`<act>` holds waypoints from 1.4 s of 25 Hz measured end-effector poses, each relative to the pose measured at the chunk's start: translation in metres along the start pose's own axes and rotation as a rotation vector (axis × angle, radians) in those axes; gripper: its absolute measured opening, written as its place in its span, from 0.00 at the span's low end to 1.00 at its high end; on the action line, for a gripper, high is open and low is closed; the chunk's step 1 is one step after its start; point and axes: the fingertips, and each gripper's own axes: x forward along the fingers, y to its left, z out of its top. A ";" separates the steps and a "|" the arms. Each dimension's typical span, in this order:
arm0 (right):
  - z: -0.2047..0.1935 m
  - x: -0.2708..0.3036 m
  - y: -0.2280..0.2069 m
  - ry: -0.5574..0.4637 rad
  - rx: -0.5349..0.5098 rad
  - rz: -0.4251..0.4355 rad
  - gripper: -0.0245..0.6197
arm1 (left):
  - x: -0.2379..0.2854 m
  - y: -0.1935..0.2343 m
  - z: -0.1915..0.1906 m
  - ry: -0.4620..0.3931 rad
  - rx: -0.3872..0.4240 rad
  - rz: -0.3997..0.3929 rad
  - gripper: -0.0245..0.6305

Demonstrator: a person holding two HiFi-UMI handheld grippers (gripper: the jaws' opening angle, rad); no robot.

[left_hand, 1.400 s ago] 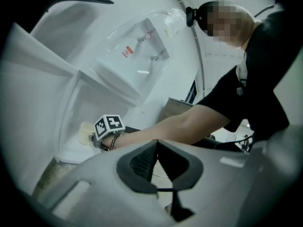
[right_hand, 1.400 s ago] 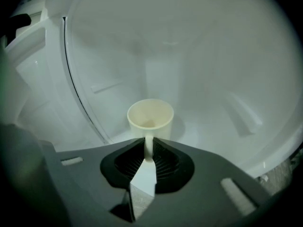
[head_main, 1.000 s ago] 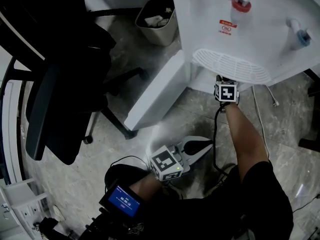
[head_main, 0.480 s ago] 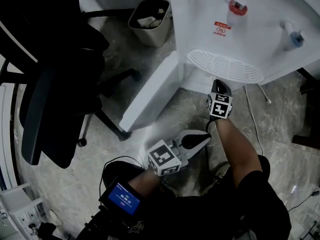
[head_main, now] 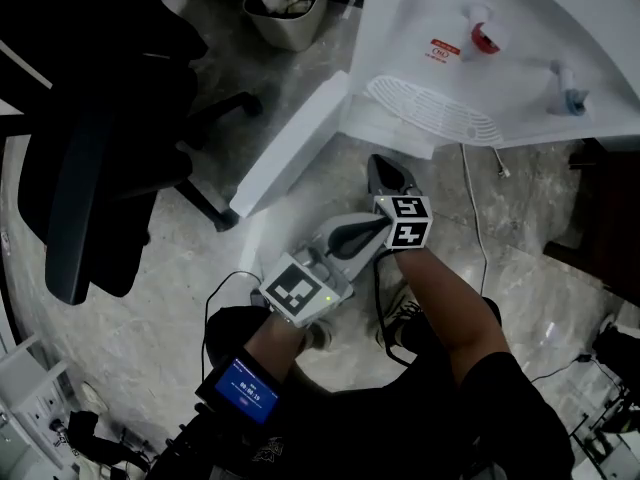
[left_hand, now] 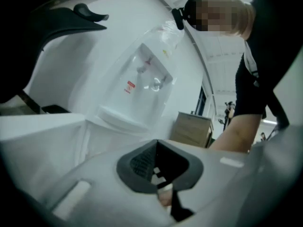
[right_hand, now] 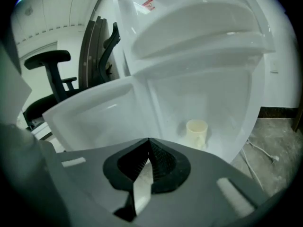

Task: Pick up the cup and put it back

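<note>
Inside the dispenser cabinet (right_hand: 232,93), cup (right_hand: 196,132) stands upright.

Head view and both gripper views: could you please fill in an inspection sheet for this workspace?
Surface: grey marbled floor.
Job's things: cream cup upright inside the open lower cabinet of the water dispenser, apart from both grippers.
Clutter: waste bin holding crumpled paper.
Grippers: left gripper shut, empty; right gripper shut, empty, facing the cup.
Cables: white cable across the floor below the dispenser; black cable by the person's feet.
Surroundings: black office chair; cabinet door swung open.
</note>
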 end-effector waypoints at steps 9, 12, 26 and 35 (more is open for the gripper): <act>0.045 -0.163 0.090 0.245 -0.102 0.168 0.05 | -0.103 -0.040 0.061 0.080 -0.071 0.281 0.04; 0.084 -0.227 0.118 0.262 -0.160 0.182 0.05 | -0.131 -0.100 0.093 0.129 -0.097 0.219 0.04; 0.287 -0.412 0.229 0.003 -0.001 0.036 0.05 | -0.185 -0.289 0.296 0.222 -0.060 -0.117 0.04; 0.314 -0.508 0.239 -0.089 0.003 -0.031 0.05 | -0.172 -0.331 0.345 0.190 0.023 -0.185 0.04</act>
